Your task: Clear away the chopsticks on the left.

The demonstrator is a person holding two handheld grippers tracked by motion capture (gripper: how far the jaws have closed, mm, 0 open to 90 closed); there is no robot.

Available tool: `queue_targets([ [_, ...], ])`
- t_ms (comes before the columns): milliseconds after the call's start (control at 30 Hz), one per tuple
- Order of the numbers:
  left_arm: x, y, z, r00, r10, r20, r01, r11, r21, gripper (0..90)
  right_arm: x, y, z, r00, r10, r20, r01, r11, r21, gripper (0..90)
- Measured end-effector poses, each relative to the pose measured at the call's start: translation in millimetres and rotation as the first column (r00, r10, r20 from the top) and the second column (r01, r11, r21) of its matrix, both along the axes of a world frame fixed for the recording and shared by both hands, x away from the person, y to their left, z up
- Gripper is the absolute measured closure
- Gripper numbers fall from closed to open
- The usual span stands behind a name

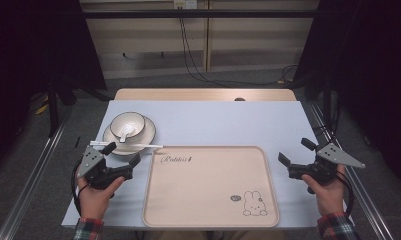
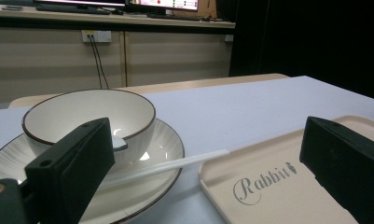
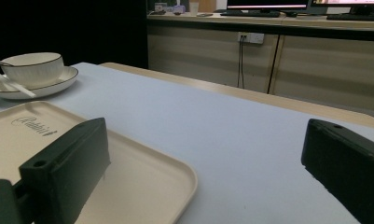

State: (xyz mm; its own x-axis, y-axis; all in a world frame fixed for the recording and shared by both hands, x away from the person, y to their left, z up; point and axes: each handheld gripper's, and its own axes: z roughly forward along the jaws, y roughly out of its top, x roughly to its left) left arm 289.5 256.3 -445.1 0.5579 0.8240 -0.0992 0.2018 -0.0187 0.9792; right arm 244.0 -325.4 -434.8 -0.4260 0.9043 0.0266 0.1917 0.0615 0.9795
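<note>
High view: a person's left gripper [image 1: 122, 154] hovers with fingers spread wide and empty just in front of a white bowl [image 1: 127, 125] on its plate [image 1: 148, 131], a pale stick [image 1: 138, 145] lying across the plate's rim. The right gripper [image 1: 296, 151], fingers equally wide and empty, hangs beside the cream tray [image 1: 208, 200] on the desk [image 1: 228, 122].

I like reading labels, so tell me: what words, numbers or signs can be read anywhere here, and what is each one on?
"Rabbit", in script with a small carrot mark after it: on the near-left corner of the beige tray.
A small round mark beside the rabbit drawing on the same tray: too small to read.
Monitor screens on the far counter: too blurred to read.
Bowl, plate and both hand-held grippers: no writing visible.
</note>
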Motion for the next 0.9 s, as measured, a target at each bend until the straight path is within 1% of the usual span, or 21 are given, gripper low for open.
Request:
queue_targets([
  [33, 0.1, -0.2, -0.7, 1.0, 0.002, -0.001, -0.002, 1.0, 0.003, 2.9, 0.2, -0.3, -0.3, 1.0, 0.0, -0.005, 0.0, 1.0, 0.006, 0.3],
  [100, -0.1, -0.4, -1.0, 0.9999, 0.011, -0.001, -0.011, 0.9999, 0.006, 2.9, 1.7, -0.5, -1.3, 0.9999, -0.013, -0.01, 0.013, 0.9999, 0.0, 0.2],
  [133, 0.7, -0.4, -2.2, 1.0, -0.005, -0.004, 0.005, 0.9999, 0.013, 2.9, 1.9, -1.2, -1.6, 0.9999, -0.01, -0.013, 0.01, 0.9999, 0.003, 0.2],
  [267, 0.6, -2.9, -3.0, 0.9999, -0.011, -0.009, 0.011, 0.9997, 0.021, 2.7, 2.8, -1.2, -2.1, 0.9999, -0.015, -0.008, 0.015, 0.9999, 0.006, 0.2],
  [300, 0.3, -4.2, -3.1, 0.9997, -0.015, -0.017, 0.016, 0.9997, 0.019, 2.7, 2.4, -0.8, -2.3, 0.9996, -0.025, -0.014, 0.025, 0.9997, 0.007, 0.0],
  [333, -0.2, -4.8, -3.2, 0.9994, -0.02, -0.028, 0.021, 0.9997, 0.014, 2.7, 2.5, -1.4, -2.7, 0.9995, -0.03, -0.005, 0.03, 0.9995, -0.004, 0.0],
  [367, -0.8, -5.3, -3.2, 0.999, -0.026, -0.036, 0.026, 0.9996, 0.01, 2.7, 2.4, -1.6, -3.4, 0.9996, -0.029, -0.003, 0.029, 0.9996, -0.004, 0.0],
  [433, -1.5, -5.8, -3.2, 0.9988, -0.031, -0.038, 0.031, 0.9995, 0.009, 2.5, 1.7, -2.0, -3.3, 0.9996, -0.027, -0.013, 0.027, 0.9996, 0.005, 0.1],
  [467, -3.1, -6.9, -3.3, 0.9978, -0.047, -0.047, 0.049, 0.9983, 0.033, 2.5, 1.2, -3.3, -2.4, 0.9997, -0.024, -0.005, 0.024, 0.9996, 0.011, 0.0],
  [500, -3.7, -9.1, -3.3, 0.997, -0.051, -0.058, 0.052, 0.9984, 0.021, 2.5, 1.1, -3.6, -1.9, 0.9995, -0.031, 0.0, 0.031, 0.9994, 0.014, 0.0],
  [533, -3.8, -9.8, -3.3, 0.9958, -0.066, -0.064, 0.067, 0.9977, 0.013, 2.4, -0.3, -4.8, -1.0, 0.9996, -0.028, -0.001, 0.028, 0.9995, 0.012, 0.0],
  [567, -3.8, -9.8, -3.3, 0.9958, -0.066, -0.064, 0.067, 0.9977, 0.013, 2.1, -0.3, -4.8, -1.0, 0.9996, -0.028, -0.001, 0.028, 0.9995, 0.012, 0.0],
  [600, -4.9, -11.7, -3.3, 0.9958, -0.065, -0.063, 0.066, 0.9977, 0.013, 2.2, -0.9, -5.8, -0.7, 0.9996, -0.027, -0.004, 0.028, 0.9991, 0.032, 0.0],
  [633, -4.8, -12.0, -3.5, 0.9945, -0.078, -0.07, 0.079, 0.9967, 0.017, 2.1, -1.6, -5.6, -1.0, 0.9994, -0.035, -0.006, 0.036, 0.9983, 0.045, 0.0],
  [667, -4.6, -12.5, -3.4, 0.994, -0.081, -0.073, 0.083, 0.9963, 0.023, 1.8, -2.2, -5.7, -1.3, 0.9993, -0.036, -0.009, 0.036, 0.9981, 0.049, 0.0],
  [700, -3.8, -14.7, -3.1, 0.9949, -0.075, -0.067, 0.076, 0.9971, 0.008, 1.0, -2.1, -5.8, -1.6, 0.9994, -0.033, -0.006, 0.034, 0.9983, 0.047, 0.0],
  [767, -2.6, -15.8, -2.6, 0.995, -0.081, -0.059, 0.082, 0.9966, 0.008, 0.0, -2.4, -5.7, -2.0, 0.9997, -0.023, -0.007, 0.024, 0.9986, 0.046, 0.1],
  [800, 0.6, -17.6, -1.5, 0.9929, -0.101, -0.063, 0.103, 0.9941, 0.034, 0.0, -2.1, -4.8, -3.0, 0.9997, -0.017, -0.014, 0.018, 0.9986, 0.051, 0.1],
  [833, 0.6, -17.6, -1.5, 0.9929, -0.101, -0.063, 0.103, 0.9941, 0.034, 0.0, -1.0, -4.8, -3.6, 0.9998, -0.018, -0.011, 0.018, 0.9992, 0.035, 0.1],
  [867, 4.3, -22.8, 0.0, 0.9936, -0.091, -0.066, 0.094, 0.9947, 0.041, 0.0, -0.5, -3.6, -4.1, 0.9997, -0.016, -0.017, 0.016, 0.9991, 0.039, 0.0],
  [900, 6.2, -25.5, 0.3, 0.9923, -0.102, -0.07, 0.105, 0.9937, 0.039, 0.0, -0.2, -3.3, -4.4, 0.9998, -0.014, -0.016, 0.014, 0.9993, 0.034, 0.0],
])
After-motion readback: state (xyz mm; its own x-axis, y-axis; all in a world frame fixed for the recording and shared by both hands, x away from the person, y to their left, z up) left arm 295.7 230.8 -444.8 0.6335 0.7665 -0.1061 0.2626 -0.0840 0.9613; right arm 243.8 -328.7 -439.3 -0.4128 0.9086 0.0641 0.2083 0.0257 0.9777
